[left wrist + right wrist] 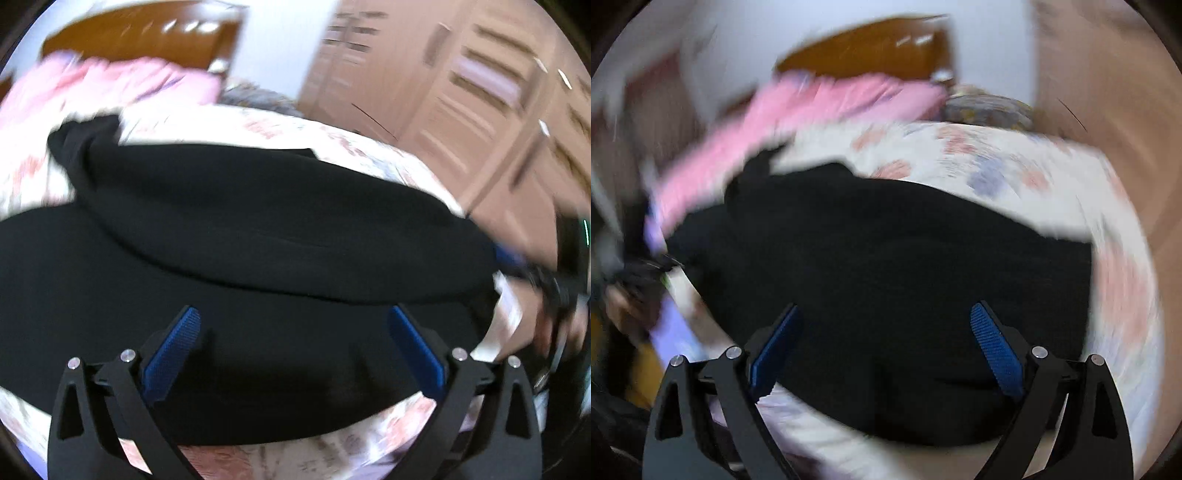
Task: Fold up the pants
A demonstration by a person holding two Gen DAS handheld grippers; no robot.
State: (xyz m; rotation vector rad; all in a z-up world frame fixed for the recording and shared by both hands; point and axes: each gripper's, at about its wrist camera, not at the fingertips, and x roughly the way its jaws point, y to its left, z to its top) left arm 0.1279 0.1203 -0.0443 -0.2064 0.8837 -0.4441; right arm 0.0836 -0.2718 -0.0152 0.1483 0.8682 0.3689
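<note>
Black pants lie on a floral bedsheet, with an upper layer folded over a wider lower layer. My left gripper hovers over the near part of the pants, jaws wide open and nothing between the blue pads. In the right wrist view the same pants fill the middle. My right gripper stands open above their near edge, also empty. The right gripper and its hand show as a blur at the right edge of the left wrist view. Both views are motion-blurred.
A pink blanket is bunched at the head of the bed below a brown wooden headboard. A grey patterned pillow lies beside it. A wooden wardrobe stands to the right of the bed.
</note>
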